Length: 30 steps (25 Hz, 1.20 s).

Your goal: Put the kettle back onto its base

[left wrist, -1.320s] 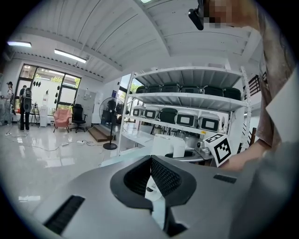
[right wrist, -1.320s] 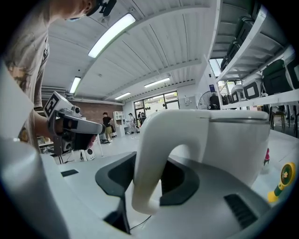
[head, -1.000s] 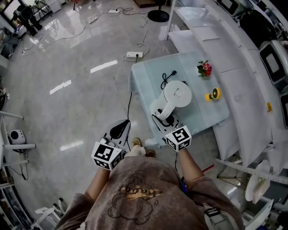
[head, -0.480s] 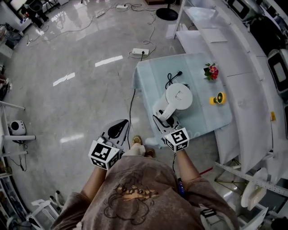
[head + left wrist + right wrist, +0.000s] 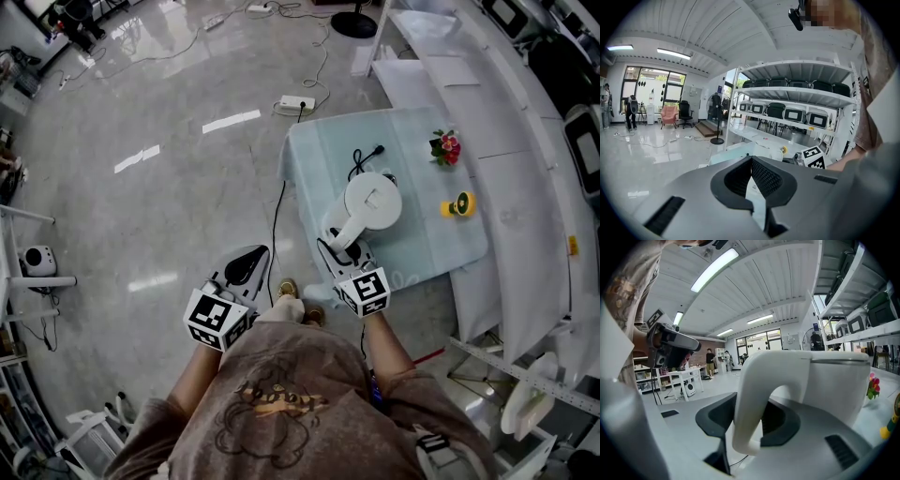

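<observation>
A white kettle (image 5: 373, 201) stands over the light-blue cloth of a small table (image 5: 422, 253), its handle (image 5: 346, 232) turned toward me. My right gripper (image 5: 343, 251) is shut on that handle; in the right gripper view the white handle (image 5: 750, 404) sits between the two dark pads, with the kettle body (image 5: 829, 380) beyond. A black cord with a plug (image 5: 364, 157) lies behind the kettle. I cannot make out the base beneath it. My left gripper (image 5: 249, 264) hangs over the floor left of the table, shut (image 5: 751, 161) and holding nothing.
A small pot of red flowers (image 5: 447, 146) and a yellow toy (image 5: 459, 204) stand on the table's right side. A cable (image 5: 275, 211) runs down to a power strip (image 5: 297, 103) on the floor. White shelving (image 5: 525, 187) lines the right.
The right gripper has sunk slightly with the kettle, still clamped on its handle. The left gripper has stayed in place.
</observation>
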{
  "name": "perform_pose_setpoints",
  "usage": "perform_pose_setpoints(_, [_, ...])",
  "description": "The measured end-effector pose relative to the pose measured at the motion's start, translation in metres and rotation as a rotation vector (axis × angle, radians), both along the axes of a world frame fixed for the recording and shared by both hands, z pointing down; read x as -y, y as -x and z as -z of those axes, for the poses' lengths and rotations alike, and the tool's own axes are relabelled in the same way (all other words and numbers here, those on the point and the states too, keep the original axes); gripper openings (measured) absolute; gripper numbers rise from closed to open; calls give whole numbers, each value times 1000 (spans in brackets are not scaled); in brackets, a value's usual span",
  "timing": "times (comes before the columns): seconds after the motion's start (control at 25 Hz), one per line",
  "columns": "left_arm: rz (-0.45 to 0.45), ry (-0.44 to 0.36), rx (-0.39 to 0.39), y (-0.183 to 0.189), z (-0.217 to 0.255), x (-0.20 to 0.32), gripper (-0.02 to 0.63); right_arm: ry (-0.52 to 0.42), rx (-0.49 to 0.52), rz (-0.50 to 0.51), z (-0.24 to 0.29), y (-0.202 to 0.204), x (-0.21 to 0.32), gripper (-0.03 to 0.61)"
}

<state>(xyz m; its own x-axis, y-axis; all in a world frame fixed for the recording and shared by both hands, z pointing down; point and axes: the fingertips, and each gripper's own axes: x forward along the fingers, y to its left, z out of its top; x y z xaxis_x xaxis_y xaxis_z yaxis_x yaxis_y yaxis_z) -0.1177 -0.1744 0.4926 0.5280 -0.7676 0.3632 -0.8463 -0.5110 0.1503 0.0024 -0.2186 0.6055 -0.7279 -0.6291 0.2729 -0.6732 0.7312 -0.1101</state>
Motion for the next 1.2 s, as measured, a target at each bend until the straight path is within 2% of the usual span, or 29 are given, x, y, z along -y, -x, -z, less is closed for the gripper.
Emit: perform_pose_setpoints(1.2, [23,22,-34,7,-2,-15,22,-28,-56,-38,-7,7,-5,153])
